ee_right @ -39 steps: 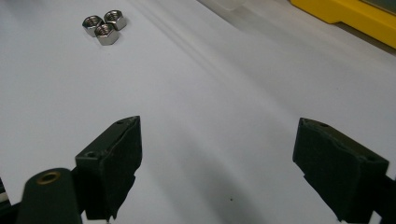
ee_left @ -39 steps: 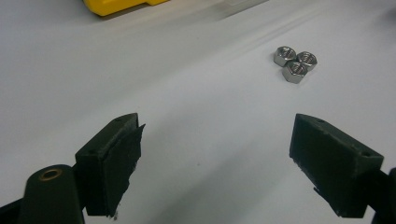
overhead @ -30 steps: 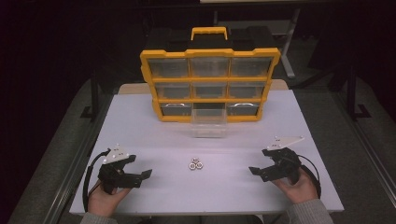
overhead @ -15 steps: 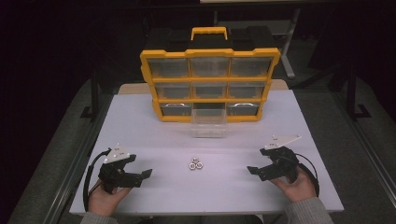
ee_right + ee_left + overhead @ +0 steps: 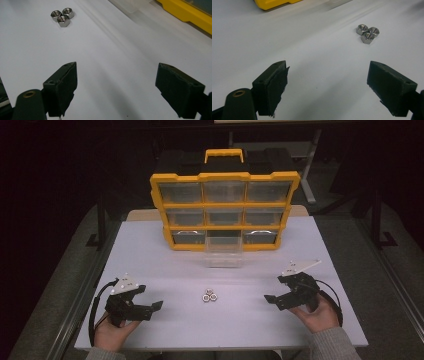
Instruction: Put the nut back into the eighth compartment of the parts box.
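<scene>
Evidently the three nuts (image 5: 209,296) lay touching one another mid-table, between the left gripper (image 5: 156,305) and right gripper (image 5: 269,298), both spread wide and empty. Picking one cleanly would mean approaching an outer nut, closing across its flats without scattering its neighbours.

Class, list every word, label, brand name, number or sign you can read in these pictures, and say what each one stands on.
None can be read: the yellow organizer, the clear drawer, the three hex nuts, the left gripper, the right gripper and the white table show no legible text.
</scene>
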### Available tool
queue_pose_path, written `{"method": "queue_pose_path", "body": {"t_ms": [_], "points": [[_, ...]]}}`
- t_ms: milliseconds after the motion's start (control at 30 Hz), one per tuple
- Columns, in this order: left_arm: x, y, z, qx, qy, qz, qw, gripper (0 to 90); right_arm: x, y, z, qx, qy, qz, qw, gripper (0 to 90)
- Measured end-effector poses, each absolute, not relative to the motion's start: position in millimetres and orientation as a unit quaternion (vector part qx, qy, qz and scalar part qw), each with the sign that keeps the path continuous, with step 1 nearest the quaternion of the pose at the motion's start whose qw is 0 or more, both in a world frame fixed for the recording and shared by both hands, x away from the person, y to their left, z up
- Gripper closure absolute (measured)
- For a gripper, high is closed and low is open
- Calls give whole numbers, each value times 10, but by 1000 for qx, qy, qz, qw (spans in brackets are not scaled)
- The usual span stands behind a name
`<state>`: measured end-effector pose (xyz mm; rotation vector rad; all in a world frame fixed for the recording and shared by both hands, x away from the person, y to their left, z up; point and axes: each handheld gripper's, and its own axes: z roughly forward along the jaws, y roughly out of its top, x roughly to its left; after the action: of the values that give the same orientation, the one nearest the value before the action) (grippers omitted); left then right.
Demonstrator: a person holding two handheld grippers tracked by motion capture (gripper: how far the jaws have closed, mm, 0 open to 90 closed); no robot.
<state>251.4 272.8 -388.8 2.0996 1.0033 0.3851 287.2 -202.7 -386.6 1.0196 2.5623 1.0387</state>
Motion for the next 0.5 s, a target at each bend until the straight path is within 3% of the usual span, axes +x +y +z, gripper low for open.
{"method": "queue_pose_path", "body": {"t_ms": [500], "points": [[2510,2722,-3878,821,395,153,383,161,2894,-1986,-3855,337,868,353,90,175]]}}
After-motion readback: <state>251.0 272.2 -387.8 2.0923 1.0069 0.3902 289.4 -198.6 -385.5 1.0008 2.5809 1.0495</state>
